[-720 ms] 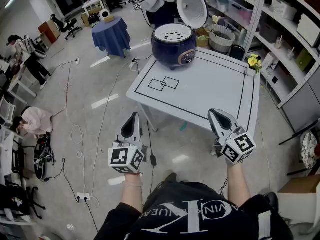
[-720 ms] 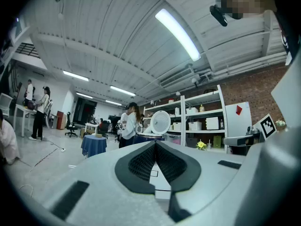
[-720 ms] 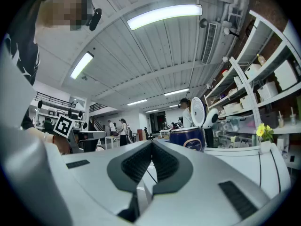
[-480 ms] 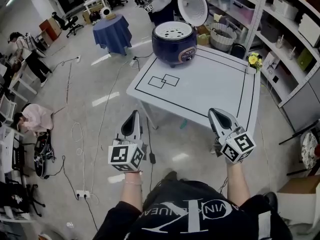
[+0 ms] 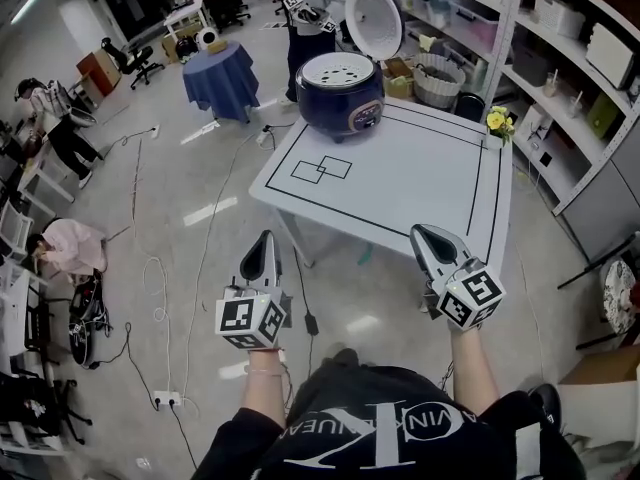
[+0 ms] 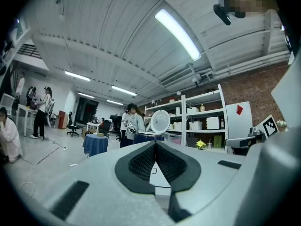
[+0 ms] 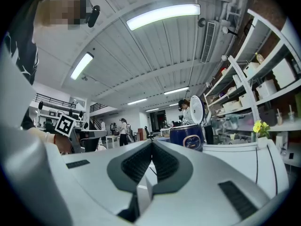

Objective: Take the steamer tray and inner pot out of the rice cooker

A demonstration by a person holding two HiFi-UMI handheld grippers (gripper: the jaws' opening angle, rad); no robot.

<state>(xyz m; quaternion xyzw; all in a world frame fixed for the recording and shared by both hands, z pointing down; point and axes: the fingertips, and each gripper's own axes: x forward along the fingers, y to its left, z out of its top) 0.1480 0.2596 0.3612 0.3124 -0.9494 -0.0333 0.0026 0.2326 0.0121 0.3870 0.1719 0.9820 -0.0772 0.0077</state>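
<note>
The left gripper [image 5: 264,240] and right gripper [image 5: 421,233] are closed, empty; the round dark-blue rice cooker [image 5: 341,96] stands far ahead. Arriving unopened, they would likely shove its white perforated steamer tray [image 5: 338,68]; no grasp.

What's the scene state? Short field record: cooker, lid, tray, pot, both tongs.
rice cooker: dark blue, at far left corner of the table
lid: open, standing up
steamer tray: white, perforated, seated in the cooker's top
inner pot: not visible under the tray
left tongs: shut, empty, short of the table
right tongs: shut, empty, by the table's near edge
flowers: yellow, far right corner
</note>
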